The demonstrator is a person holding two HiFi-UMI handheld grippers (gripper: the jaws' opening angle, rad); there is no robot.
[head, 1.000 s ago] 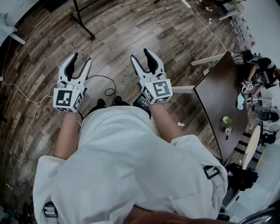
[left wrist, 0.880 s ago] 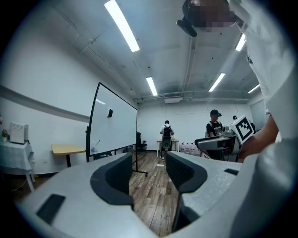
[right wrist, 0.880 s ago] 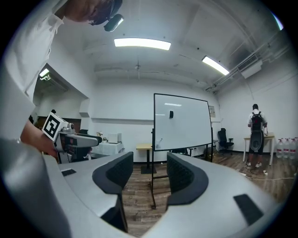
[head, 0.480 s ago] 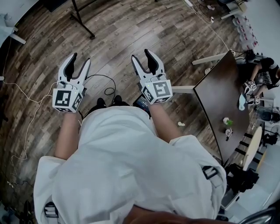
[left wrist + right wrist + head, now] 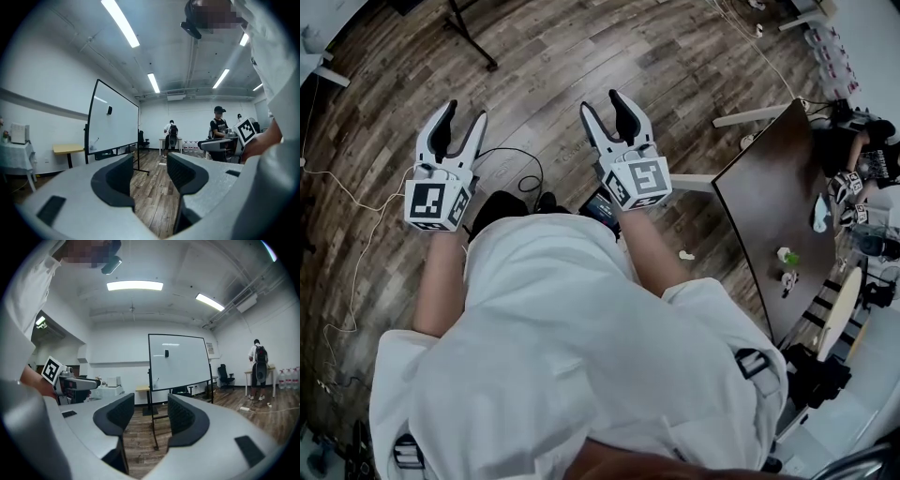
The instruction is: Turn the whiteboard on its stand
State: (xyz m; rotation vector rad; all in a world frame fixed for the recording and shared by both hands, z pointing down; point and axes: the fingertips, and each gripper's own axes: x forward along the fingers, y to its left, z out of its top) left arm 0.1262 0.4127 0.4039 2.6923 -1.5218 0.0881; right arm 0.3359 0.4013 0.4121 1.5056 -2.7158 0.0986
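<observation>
Two grippers: the left gripper [image 5: 461, 120] and right gripper [image 5: 605, 105] are held out level, side by side, ahead of the person and above the wooden floor [image 5: 581, 56].
Step in hand: the approach, by my read. Neither gripper has touched the board, so the turn itself hasn't begun.
Whiteboard: the whiteboard [image 5: 178, 362] stands upright on its stand [image 5: 153, 427], far across the floor and well apart from both grippers. The right gripper view has it nearly straight ahead. The left gripper view has it off to the left, seen at an angle.
Left gripper: released, jaws partly apart. Only bare floor shows between the pads, so it carries nothing.
Right gripper: released too, jaws spread a little wider. The stand's black post shows through the gap, but far off and not touched.
Next move calls for: getting close to the board first. Then bring a gripper to the frame's side edge, clamp or press there, and swing it round.
Not clear yet: whether the panel pivots in its frame or the whole stand has to be turned on the floor.
</observation>
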